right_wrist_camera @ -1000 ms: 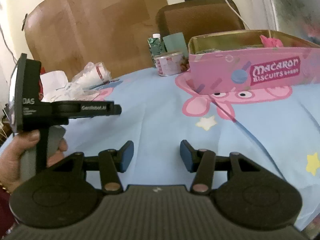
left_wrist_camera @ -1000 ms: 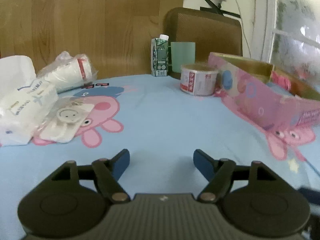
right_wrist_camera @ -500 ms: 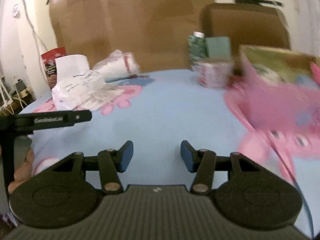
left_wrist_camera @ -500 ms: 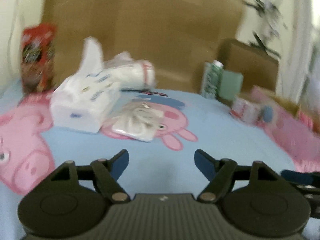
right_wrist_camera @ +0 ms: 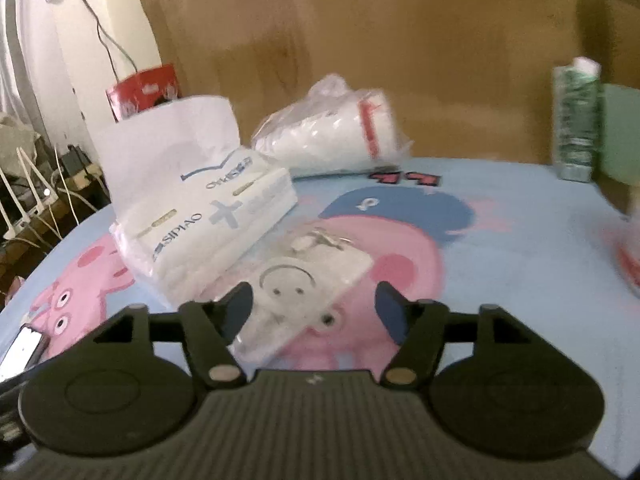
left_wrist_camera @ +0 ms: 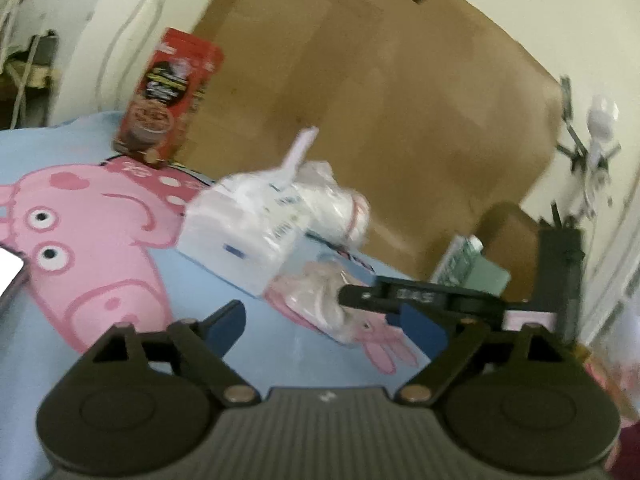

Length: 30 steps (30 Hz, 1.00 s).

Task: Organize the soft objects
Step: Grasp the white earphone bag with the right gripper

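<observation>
Smiley pouch (right_wrist_camera: 304, 292) just ahead of right gripper (right_wrist_camera: 316, 304), jaws apart, w/ nothing between.

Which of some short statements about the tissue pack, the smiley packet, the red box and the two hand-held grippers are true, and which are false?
1. The right hand-held gripper is shut on the smiley packet. False: its jaws are open, with the packet lying ahead between them.
2. The tissue pack lies left of the smiley packet. True.
3. The red box lies flat on the tablecloth. False: it stands upright.
4. The left hand-held gripper is open and empty. True.
5. A bag of white cups lies behind the tissue pack. True.
</observation>
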Tool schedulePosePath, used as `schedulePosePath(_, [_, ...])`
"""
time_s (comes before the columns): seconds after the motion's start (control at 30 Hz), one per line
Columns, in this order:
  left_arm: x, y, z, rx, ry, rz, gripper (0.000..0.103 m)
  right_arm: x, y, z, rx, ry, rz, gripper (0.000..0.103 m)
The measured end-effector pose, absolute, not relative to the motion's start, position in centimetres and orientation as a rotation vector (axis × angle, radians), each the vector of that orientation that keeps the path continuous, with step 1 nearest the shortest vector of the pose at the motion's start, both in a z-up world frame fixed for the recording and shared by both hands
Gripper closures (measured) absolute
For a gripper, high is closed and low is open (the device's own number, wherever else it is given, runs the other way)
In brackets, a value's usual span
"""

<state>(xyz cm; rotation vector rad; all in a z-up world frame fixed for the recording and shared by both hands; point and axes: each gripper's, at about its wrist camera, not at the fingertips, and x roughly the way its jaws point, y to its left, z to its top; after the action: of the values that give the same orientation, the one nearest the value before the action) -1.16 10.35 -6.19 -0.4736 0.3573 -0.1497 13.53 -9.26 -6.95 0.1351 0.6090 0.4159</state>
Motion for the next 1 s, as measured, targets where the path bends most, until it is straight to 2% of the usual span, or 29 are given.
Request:
schedulePosePath(0.07, [-1.2,10.3,-6.1,-0.475,0.348,-0.141,0.015,14.6,-8.1,-7.2,0.106,0.615,0.435,0.011])
schedulePosePath(0.1, [-1.1,10.2,-6.1,-0.466,0.346,-0.145,0.015,15.0,-7.6,-7.3,0.084,0.623,0.435,0.011])
schedulePosePath(0.13, [-1.1,10.0,-6.0,-0.452,0.346,-0.152,0.014,15.2,-7.2,-7.3,0.06,0.624,0.438,0.013])
schedulePosePath(0.17, [-1.1,9.8,-5.9,-0.437,0.344,-0.155,0.014,15.4,-7.0,-7.2,0.033,0.622,0.441,0.023])
schedulePosePath(0.2, [-1.1,9.6,-5.9,-0.427,0.342,-0.157,0.014,15.4,-6.7,-7.2,0.01,0.617,0.456,0.027])
schedulePosePath(0.37, [-1.1,9.1,-5.9,-0.408,0.357,-0.166,0.012,14.8,-7.6,-7.2,0.002,0.605,0.464,0.04])
schedulePosePath(0.63, [-0.6,8.2,-5.9,-0.347,0.387,-0.179,0.012,8.8,-13.8,-7.4,0.03,0.602,0.426,0.044])
schedulePosePath(0.83, [0.4,6.7,-6.0,-0.28,0.468,-0.278,0.012,-0.5,-19.8,-7.7,0.07,0.578,0.337,0.045])
schedulePosePath(1.0, [0.6,4.0,-5.7,-0.288,0.58,-0.474,0.012,-6.7,-23.4,-8.4,0.167,0.538,0.254,0.038])
